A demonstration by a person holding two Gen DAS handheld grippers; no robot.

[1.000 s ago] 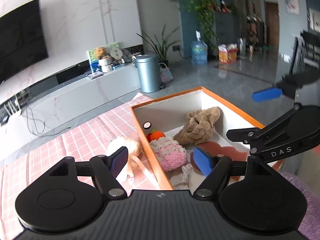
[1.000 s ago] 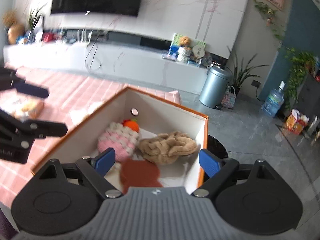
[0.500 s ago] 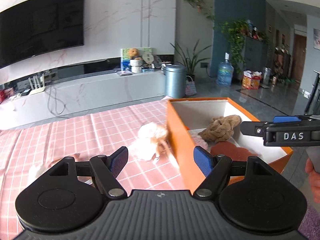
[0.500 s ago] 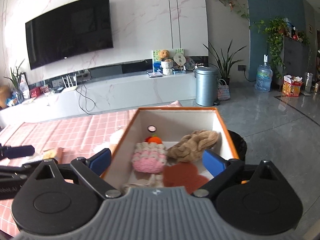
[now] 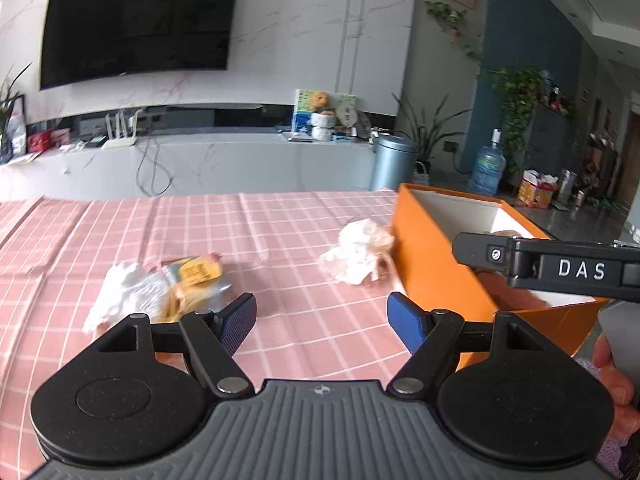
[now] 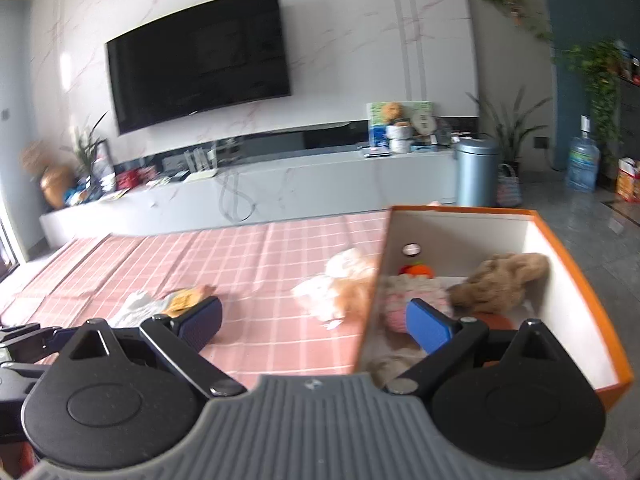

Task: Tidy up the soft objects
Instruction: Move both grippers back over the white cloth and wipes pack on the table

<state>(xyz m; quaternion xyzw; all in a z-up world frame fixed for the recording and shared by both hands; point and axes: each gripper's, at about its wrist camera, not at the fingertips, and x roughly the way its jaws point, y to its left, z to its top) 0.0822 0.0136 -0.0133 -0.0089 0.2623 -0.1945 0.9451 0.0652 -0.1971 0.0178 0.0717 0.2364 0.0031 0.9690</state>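
My left gripper (image 5: 322,318) hangs open over the pink checked cloth with nothing between its blue pads. A white-and-orange plush (image 5: 360,254) lies against the left wall of the orange box (image 5: 432,268). Further left sit a white soft bundle (image 5: 128,292) and a yellow packet (image 5: 198,270). My right gripper (image 6: 314,320) is open and empty, straddling the box's near left corner. Inside the box (image 6: 576,292) lie a pink crochet toy (image 6: 396,300), a tan plush (image 6: 500,280), a small orange toy (image 6: 418,270) and a red-brown piece (image 6: 498,320). The same plush (image 6: 340,288) rests just outside.
The pink checked tablecloth (image 5: 280,232) covers the table up to its far edge. Beyond it are a white TV console (image 5: 224,160), a grey bin (image 5: 394,162) and a water bottle (image 5: 488,166). A person's hand (image 5: 616,380) holds the right tool at the frame's edge.
Both views have swung left, away from the box and over the cloth, and levelled out. The white bundle and yellow packet have come into sight. The right jaws stand slightly wider.
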